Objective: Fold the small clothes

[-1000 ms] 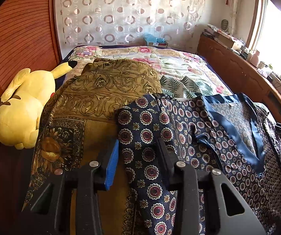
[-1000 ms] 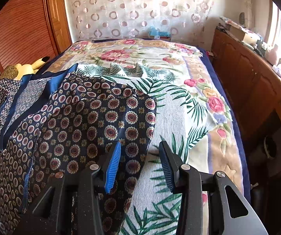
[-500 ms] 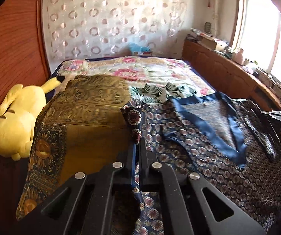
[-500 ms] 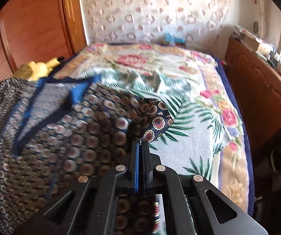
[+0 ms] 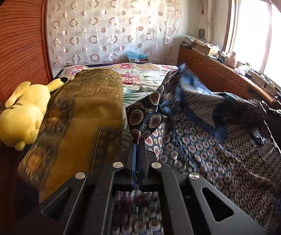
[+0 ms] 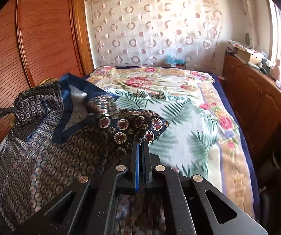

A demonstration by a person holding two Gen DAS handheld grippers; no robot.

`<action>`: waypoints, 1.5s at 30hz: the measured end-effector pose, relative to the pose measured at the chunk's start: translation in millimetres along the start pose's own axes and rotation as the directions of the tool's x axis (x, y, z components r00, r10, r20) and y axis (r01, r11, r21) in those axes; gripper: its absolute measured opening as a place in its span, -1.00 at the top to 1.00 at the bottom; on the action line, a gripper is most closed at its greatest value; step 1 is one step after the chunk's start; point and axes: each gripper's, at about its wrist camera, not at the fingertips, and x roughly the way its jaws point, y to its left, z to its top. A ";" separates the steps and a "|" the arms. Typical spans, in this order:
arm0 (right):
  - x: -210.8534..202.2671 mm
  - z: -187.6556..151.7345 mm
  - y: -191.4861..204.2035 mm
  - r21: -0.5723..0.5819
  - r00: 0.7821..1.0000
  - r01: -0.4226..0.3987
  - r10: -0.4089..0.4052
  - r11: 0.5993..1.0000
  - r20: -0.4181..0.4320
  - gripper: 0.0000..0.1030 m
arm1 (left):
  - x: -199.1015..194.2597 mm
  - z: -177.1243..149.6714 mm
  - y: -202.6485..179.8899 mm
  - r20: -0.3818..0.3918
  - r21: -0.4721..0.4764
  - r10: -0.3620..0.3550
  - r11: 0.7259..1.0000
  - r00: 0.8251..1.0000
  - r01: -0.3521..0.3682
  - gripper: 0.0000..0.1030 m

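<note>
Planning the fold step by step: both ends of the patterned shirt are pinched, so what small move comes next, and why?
Probably carry both corners forward over the shirt body. The left hand-held gripper and right hand-held gripper are each shut on a corner of the patterned shirt, lifted off the bedspread, collar side ahead.

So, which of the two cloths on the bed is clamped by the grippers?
The navy medallion-print garment, clamped by both grippers; the folded golden-brown cloth beside it lies untouched.

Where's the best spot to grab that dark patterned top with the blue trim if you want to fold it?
By its two sleeve ends, one per gripper, coming in low from the near edge. The patterned top is wide and limp, so pinching both outer corners spreads it. That is the present grip: left gripper and right gripper, each shut on one.
</note>
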 end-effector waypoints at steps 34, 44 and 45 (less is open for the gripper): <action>-92.7 -48.6 -12.2 0.046 0.984 0.164 -0.161 0.985 -0.070 0.27 | -76.5 -59.1 65.1 -0.010 -0.096 0.108 0.989 0.994 -0.109 -0.49; -29.0 -29.9 1.9 0.027 0.987 0.118 -0.114 0.993 -0.109 0.01 | -12.3 -35.5 46.7 -0.113 -0.038 0.078 0.996 0.990 -0.083 -0.50; -24.2 -29.0 1.0 0.026 0.987 0.112 -0.108 0.993 -0.118 0.00 | -9.4 -36.5 45.6 -0.122 -0.040 0.072 0.996 0.990 -0.078 -0.50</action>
